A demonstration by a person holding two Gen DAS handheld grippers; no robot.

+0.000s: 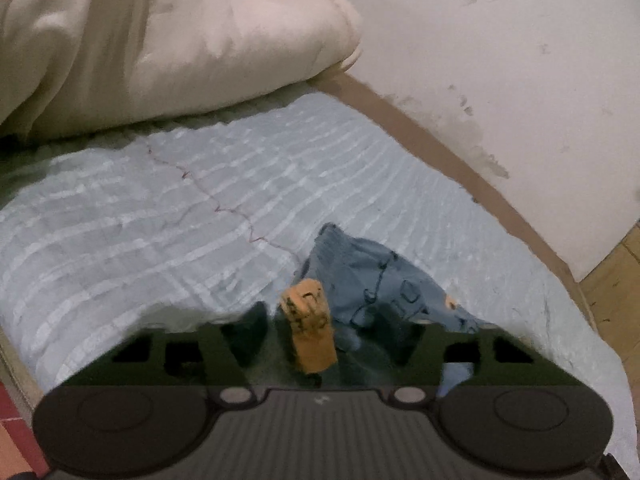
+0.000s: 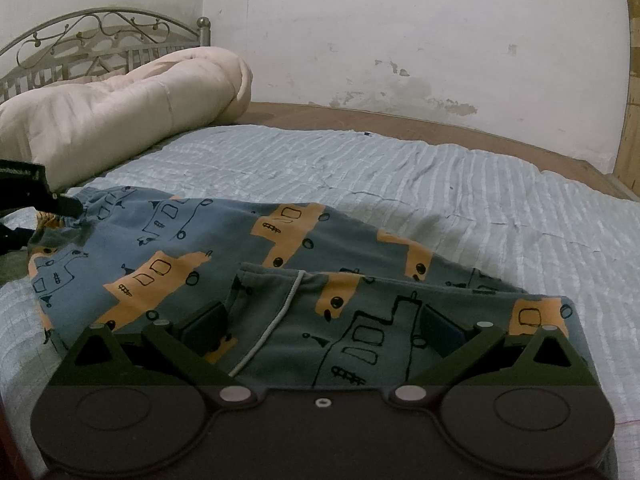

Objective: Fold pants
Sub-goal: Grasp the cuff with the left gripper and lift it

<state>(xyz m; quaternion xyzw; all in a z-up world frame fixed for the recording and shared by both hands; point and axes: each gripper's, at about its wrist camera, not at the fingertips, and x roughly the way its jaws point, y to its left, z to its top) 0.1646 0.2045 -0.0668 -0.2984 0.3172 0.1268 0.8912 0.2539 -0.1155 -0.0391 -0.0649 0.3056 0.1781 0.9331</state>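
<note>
Blue pants [image 2: 240, 248] with orange patches lie on a striped bedsheet [image 2: 400, 176], just in front of a cream pillow [image 2: 120, 108]. The left gripper [image 1: 320, 320] straddles a bunched corner, grip unclear. The right gripper [image 2: 320, 324] hovers wide apart, grasping nothing.

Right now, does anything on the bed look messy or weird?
Yes. The pants lie crooked and only half folded, one end doubled over. A thin dark thread wiggles loose across the bedspread. The wall paint is peeling.
</note>
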